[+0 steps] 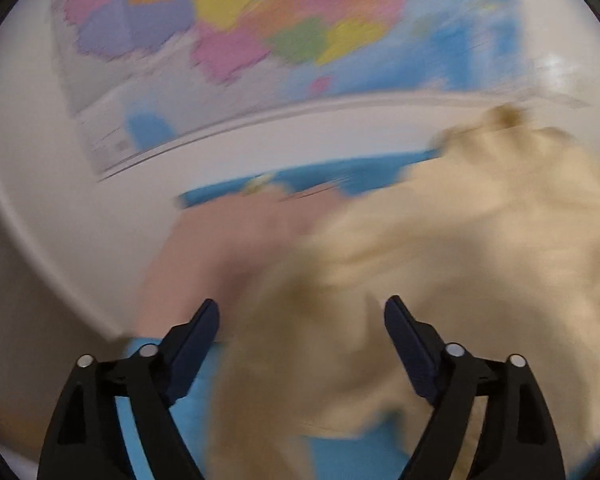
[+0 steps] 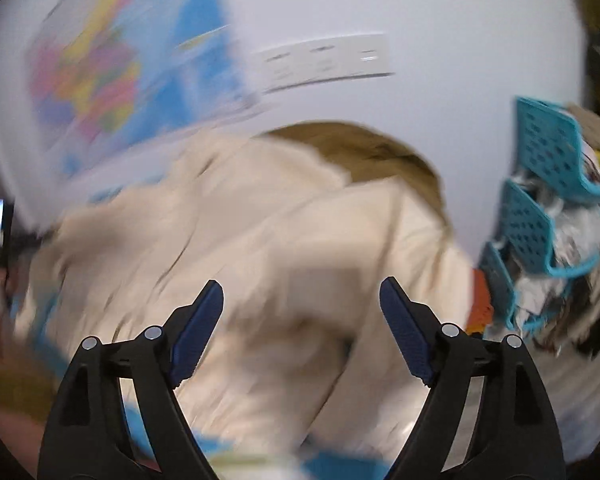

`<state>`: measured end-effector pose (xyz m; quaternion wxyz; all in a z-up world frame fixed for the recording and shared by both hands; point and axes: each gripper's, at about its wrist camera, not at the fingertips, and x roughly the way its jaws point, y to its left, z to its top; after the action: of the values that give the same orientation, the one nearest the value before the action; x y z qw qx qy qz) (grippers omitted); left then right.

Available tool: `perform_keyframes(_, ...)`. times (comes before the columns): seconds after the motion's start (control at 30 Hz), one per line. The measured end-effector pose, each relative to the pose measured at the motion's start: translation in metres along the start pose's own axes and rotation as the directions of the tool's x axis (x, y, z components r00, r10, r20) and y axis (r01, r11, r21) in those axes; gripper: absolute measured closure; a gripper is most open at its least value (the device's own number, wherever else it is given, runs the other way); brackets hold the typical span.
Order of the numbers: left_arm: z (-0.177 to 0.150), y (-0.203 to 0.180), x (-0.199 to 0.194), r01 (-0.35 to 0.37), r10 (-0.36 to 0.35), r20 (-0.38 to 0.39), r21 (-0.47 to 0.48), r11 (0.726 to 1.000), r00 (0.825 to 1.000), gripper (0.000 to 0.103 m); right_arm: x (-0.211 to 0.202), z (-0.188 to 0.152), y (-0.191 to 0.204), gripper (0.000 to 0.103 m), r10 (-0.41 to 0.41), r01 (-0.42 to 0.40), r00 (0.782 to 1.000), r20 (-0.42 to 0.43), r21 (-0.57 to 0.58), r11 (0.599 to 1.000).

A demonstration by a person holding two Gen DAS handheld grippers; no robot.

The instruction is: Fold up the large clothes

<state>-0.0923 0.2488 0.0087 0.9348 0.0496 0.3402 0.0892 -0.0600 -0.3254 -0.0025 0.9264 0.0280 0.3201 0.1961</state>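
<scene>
A large cream garment (image 1: 439, 272) lies crumpled on a blue surface (image 1: 339, 456), with a pink cloth (image 1: 228, 248) to its left. My left gripper (image 1: 301, 316) is open and empty, with its fingers just above the garment's near edge. In the right wrist view the same cream garment (image 2: 260, 248) fills the middle, with a brown lining (image 2: 371, 148) showing at its far side. My right gripper (image 2: 301, 296) is open and empty just above the cloth. Both views are blurred by motion.
A coloured map (image 1: 260, 28) hangs on the white wall behind; it also shows in the right wrist view (image 2: 112, 68). A white socket strip (image 2: 323, 60) is on the wall. Teal perforated baskets (image 2: 539, 184) with clutter stand at the right. The other hand with its gripper (image 2: 0, 240) is at the left edge.
</scene>
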Motion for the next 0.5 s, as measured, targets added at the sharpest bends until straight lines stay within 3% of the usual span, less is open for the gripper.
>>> perform_keyframes(0.07, -0.02, -0.018, -0.025, 0.168, -0.171, 0.068, 0.046, 0.985, 0.983, 0.019, 0.001, -0.021, 0.018, 0.023, 0.04, -0.044, 0.998, -0.053, -0.07, 0.997)
perform_keyframes(0.13, -0.038, -0.036, -0.043, 0.256, -0.267, 0.085, 0.118, 0.959, 0.96, 0.017, 0.006, -0.045, 0.031, 0.024, 0.042, -0.055, 0.993, -0.112, -0.121, 0.991)
perform_keyframes(0.23, -0.071, -0.067, -0.06, 0.401, -0.419, 0.054, 0.204, 0.893, 0.906, 0.015, 0.006, -0.075, 0.032, 0.024, 0.03, -0.052, 0.988, -0.15, -0.142, 0.988)
perform_keyframes(0.3, -0.094, -0.084, -0.062, 0.473, -0.483, -0.01, 0.221, 0.853, 0.876, 0.015, 0.011, -0.089, 0.025, 0.024, 0.023, -0.044, 0.984, -0.175, -0.116, 0.992)
perform_keyframes(0.33, -0.103, -0.091, -0.061, 0.483, -0.49, -0.03, 0.226, 0.846, 0.871, 0.015, 0.015, -0.096, 0.022, 0.024, 0.001, -0.024, 0.982, -0.187, -0.122, 0.992)
perform_keyframes(0.43, -0.126, -0.111, -0.055, 0.456, -0.449, -0.09, 0.267, 0.849, 0.889, 0.015, 0.028, -0.111, 0.016, 0.024, -0.065, 0.041, 0.978, -0.198, -0.124, 0.991)
perform_keyframes(0.5, -0.137, -0.125, -0.047, 0.422, -0.402, -0.126, 0.294, 0.858, 0.907, 0.015, 0.026, -0.115, 0.013, 0.024, -0.033, 0.021, 0.989, -0.141, -0.086, 0.996)
